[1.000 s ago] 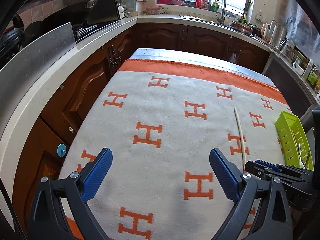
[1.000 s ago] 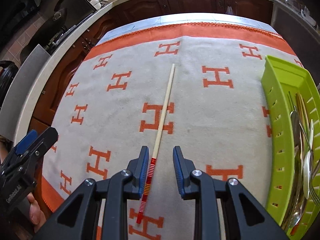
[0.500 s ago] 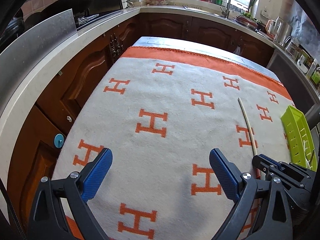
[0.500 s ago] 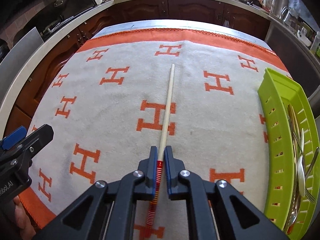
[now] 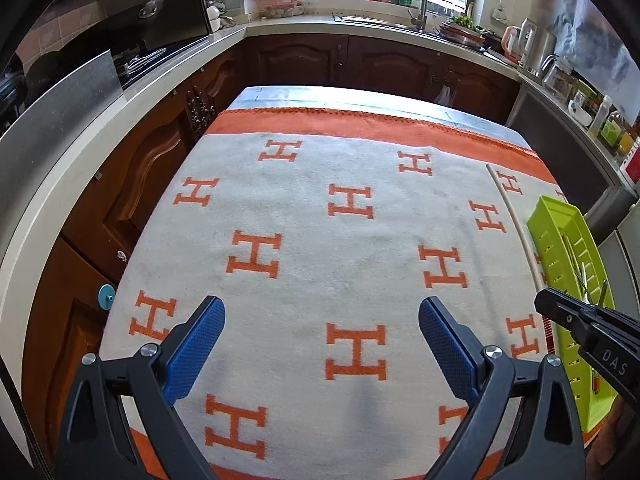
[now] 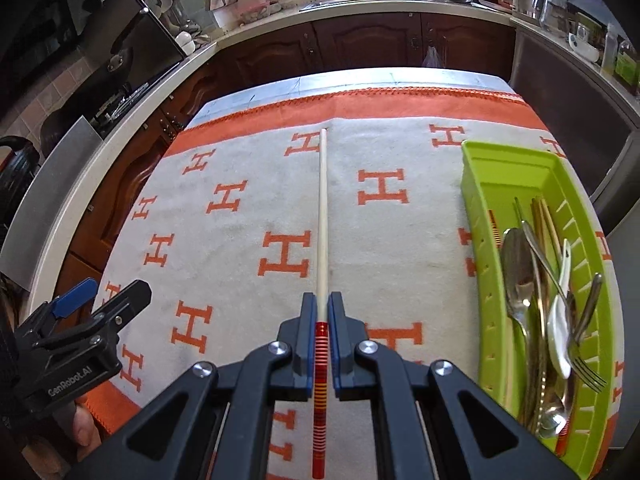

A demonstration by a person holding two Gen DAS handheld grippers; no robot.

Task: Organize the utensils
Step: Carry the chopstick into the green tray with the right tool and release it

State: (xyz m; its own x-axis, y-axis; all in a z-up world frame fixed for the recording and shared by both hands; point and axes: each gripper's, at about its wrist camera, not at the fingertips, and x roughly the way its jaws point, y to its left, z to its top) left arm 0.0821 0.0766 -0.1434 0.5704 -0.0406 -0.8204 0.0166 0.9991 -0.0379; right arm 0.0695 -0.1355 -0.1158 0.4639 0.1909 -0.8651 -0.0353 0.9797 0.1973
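Right gripper: our right gripper (image 6: 321, 312) has its blue pads pressed together on the chopstick (image 6: 322, 216), pinching it where the pale wood meets the red-and-yellow banded end.
Chopstick: it runs straight ahead from our fingers over the blanket, its tip near the orange border stripe; we cannot tell whether it touches the cloth.
Left gripper: our left gripper (image 5: 320, 336) hovers over the near part of the blanket, fingers spread wide with nothing between them.
Green tray: the lime-green slotted tray (image 6: 476, 208) sits along the right edge of the blanket, to the right of the chopstick and apart from it. Inside lie spoons (image 6: 516, 276), a fork (image 6: 588, 372) and other chopsticks (image 6: 542, 216), bunched in the near half.
Blanket: the white blanket with orange H marks (image 5: 312, 216) covers the table; its orange border runs along the far edge, with a strip of bare tabletop (image 5: 340, 94) beyond.
Open room: wide bare cloth lies between the two grippers and left of the chopstick.
Surroundings: dark wood cabinets (image 5: 304, 60) and a pale countertop ring the table.
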